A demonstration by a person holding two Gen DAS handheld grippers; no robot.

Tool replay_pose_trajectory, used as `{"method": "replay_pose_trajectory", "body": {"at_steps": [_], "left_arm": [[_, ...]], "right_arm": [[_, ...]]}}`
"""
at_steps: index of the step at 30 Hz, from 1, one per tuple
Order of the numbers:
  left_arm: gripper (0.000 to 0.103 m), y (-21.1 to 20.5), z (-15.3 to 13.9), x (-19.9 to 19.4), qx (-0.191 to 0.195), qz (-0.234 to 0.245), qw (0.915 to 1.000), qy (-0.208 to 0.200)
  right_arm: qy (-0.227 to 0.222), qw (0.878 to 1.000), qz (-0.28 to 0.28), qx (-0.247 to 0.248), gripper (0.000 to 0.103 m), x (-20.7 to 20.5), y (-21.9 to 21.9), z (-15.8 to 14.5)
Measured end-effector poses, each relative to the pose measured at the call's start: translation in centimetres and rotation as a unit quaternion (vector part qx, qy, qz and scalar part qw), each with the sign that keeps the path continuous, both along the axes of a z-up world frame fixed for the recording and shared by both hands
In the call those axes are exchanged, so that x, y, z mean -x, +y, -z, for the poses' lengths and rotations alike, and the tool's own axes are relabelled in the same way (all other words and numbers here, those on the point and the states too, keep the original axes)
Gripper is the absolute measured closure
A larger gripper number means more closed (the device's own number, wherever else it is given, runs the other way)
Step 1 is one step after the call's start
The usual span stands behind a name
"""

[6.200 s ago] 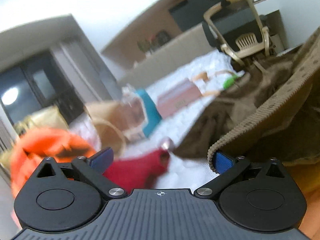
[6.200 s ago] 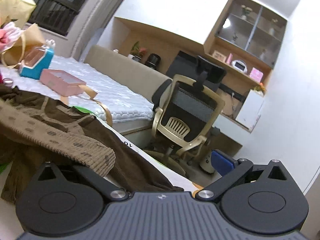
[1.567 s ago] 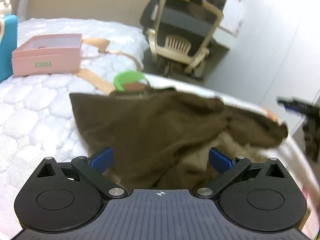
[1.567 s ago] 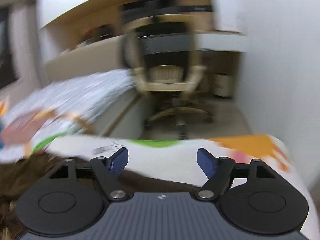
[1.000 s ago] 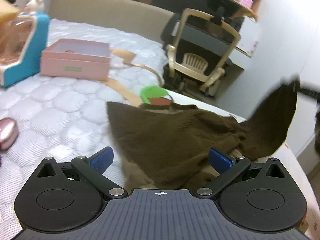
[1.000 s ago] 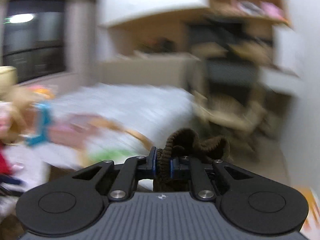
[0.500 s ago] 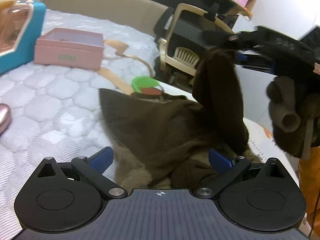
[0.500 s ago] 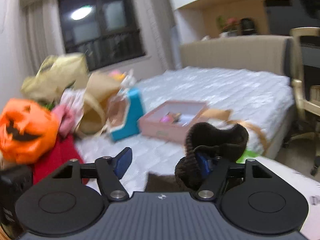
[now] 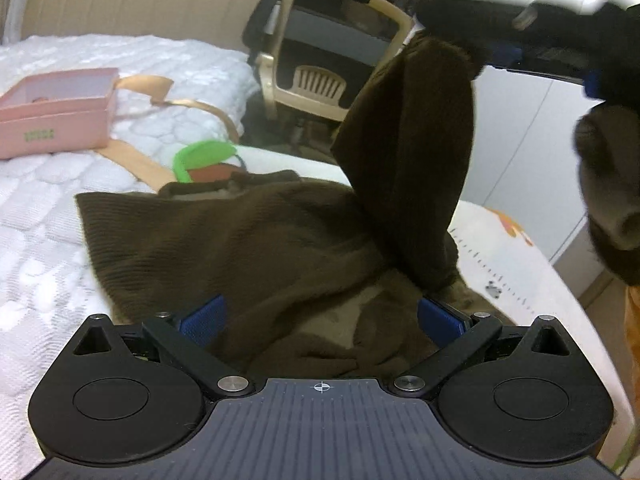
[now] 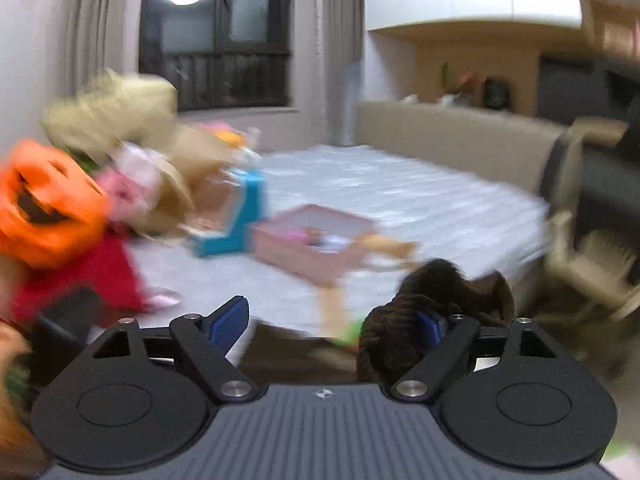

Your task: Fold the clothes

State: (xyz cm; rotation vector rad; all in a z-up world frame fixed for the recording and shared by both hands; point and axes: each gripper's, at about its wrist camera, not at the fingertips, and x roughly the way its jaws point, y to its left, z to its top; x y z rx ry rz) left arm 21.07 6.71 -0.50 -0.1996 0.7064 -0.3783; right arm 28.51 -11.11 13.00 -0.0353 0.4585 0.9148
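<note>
- Brown sweater (image 9: 248,240): lies rumpled on the white mattress (image 9: 36,272), near its edge, with one sleeve (image 9: 416,152) lifted upright above the body of the garment.
- Left gripper (image 9: 320,318): jaws spread wide, hovering low over the near part of the sweater, gripping nothing.
- Right gripper (image 10: 332,326): jaws parted; the sleeve's knitted cuff (image 10: 404,320) hangs draped over its right finger, not pinched between the two.
- Pink box (image 9: 60,112): sits on the mattress beyond the sweater, well apart from it.
- Office chair (image 9: 332,52): stands beside the bed.
- Orange pumpkin (image 10: 44,208): blurred, at the far left.
</note>
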Motion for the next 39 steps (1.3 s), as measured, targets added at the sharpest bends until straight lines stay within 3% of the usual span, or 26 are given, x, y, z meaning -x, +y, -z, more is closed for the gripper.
{"method": "replay_pose_trajectory", "body": {"at_steps": [1, 2, 4, 5, 7, 12, 19, 20, 22, 24, 27, 30, 32, 36, 37, 39], "left_arm": [[0.000, 0.2, 0.0, 0.1, -0.002, -0.005, 1.0000, 0.001], [0.000, 0.4, 0.0, 0.1, -0.003, -0.010, 0.9999, 0.001], [0.000, 0.7, -0.1, 0.2, -0.005, -0.018, 0.9998, 0.003], [0.000, 0.9, -0.1, 0.3, -0.005, -0.019, 0.9998, 0.003], [0.000, 1.1, -0.1, 0.6, -0.006, -0.024, 0.9997, 0.000], [0.000, 2.4, -0.4, 0.8, 0.000, -0.062, 0.9980, -0.013], [0.003, 3.6, 0.3, -4.4, 0.034, -0.152, 0.9876, 0.021], [0.008, 3.0, 0.7, -5.1, 0.014, -0.147, 0.9887, 0.029], [0.078, 1.9, 1.5, -6.4, -0.024, -0.135, 0.9897, 0.042], [0.080, 1.6, -0.2, -6.5, -0.041, -0.114, 0.9926, 0.006], [0.080, 1.6, -5.3, -4.3, -0.060, -0.086, 0.9877, -0.116], [0.078, 1.7, -6.9, -2.3, -0.084, -0.076, 0.9807, -0.159], [0.070, 2.2, -4.8, -1.7, -0.103, -0.083, 0.9820, -0.135], [0.046, 4.2, 1.9, -2.2, -0.135, -0.107, 0.9850, -0.013], [0.034, 4.9, 2.3, -2.1, -0.132, -0.112, 0.9848, -0.004], [0.025, 6.1, 2.6, -1.8, -0.126, -0.123, 0.9843, 0.010]], "right_arm": [[0.032, 0.998, -0.020, -0.041, 0.019, -0.4, -0.4, -0.2], [0.034, 0.998, -0.009, -0.048, 0.017, -0.6, -0.2, -0.3], [-0.028, 0.998, 0.049, 0.006, 0.016, -0.1, 1.7, -0.3], [-0.036, 0.998, 0.043, 0.016, 0.016, -0.2, 2.2, -0.1], [0.018, 1.000, 0.024, -0.005, 0.016, -1.2, 2.3, 0.5], [-0.028, 0.995, 0.096, 0.020, 0.008, -1.3, 0.5, 1.6], [0.012, 0.984, 0.176, 0.025, 0.000, -1.2, -4.7, 6.7], [0.019, 0.982, 0.186, 0.028, 0.000, -1.2, -5.3, 7.6], [0.032, 0.979, 0.200, 0.034, 0.000, -1.1, -6.6, 8.9], [0.027, 0.976, 0.213, 0.036, 0.000, -1.0, -7.4, 9.2], [-0.029, 0.971, 0.236, 0.032, 0.000, -0.8, -7.7, 8.4], [-0.064, 0.967, 0.243, 0.048, 0.000, -1.1, -6.6, 8.8], [-0.055, 0.968, 0.235, 0.067, 0.000, -1.7, -5.6, 10.0], [0.000, 0.968, 0.203, 0.148, 0.000, -3.3, -3.2, 14.2], [0.009, 0.964, 0.201, 0.175, 0.000, -3.7, -2.6, 15.2], [0.030, 0.961, 0.198, 0.193, 0.000, -4.2, -2.2, 16.5]]}}
